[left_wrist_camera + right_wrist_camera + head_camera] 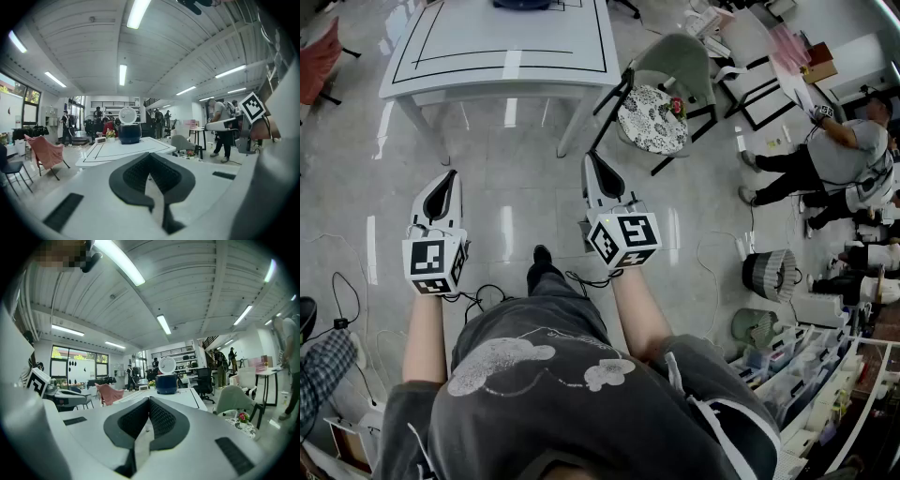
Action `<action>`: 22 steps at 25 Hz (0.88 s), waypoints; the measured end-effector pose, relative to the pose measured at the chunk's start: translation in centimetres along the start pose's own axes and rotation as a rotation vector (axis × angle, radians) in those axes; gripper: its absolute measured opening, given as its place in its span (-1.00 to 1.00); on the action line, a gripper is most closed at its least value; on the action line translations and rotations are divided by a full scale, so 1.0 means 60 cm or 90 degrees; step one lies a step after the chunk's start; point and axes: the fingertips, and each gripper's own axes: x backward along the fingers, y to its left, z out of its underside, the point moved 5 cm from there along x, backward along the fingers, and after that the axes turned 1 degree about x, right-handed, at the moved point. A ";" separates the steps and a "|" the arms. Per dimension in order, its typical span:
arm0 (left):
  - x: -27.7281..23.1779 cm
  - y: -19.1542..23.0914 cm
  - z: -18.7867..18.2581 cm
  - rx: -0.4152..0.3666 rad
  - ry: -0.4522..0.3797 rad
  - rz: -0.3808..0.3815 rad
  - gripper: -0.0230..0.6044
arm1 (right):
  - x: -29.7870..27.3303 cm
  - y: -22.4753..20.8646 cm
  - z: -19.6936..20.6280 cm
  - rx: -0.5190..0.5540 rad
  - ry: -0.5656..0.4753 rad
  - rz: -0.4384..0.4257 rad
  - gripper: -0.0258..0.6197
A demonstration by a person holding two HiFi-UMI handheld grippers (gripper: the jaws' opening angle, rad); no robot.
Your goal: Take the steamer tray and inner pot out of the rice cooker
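The dark blue rice cooker stands far ahead on a white table, its round white lid raised. The right gripper view also shows the rice cooker on that table; only its edge reaches the top of the head view. Steamer tray and inner pot cannot be made out. My left gripper and right gripper are held side by side over the floor, well short of the table. Each is shut, pads together, with nothing between them.
A grey chair with a floral cushion stands just right of the table. People and cluttered shelves fill the right side. Cables lie on the floor near my feet. A pink folding chair is off to the left.
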 end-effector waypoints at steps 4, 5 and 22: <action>0.019 0.002 -0.003 0.004 -0.006 -0.003 -0.90 | 0.014 0.012 -0.003 -0.002 -0.003 -0.001 -0.83; 0.023 0.002 -0.003 0.002 -0.006 -0.003 -0.90 | 0.017 0.015 -0.003 -0.002 -0.003 -0.001 -0.83; 0.053 0.065 0.034 0.052 0.052 0.015 -0.90 | 0.016 0.067 0.004 -0.048 -0.007 0.046 -0.83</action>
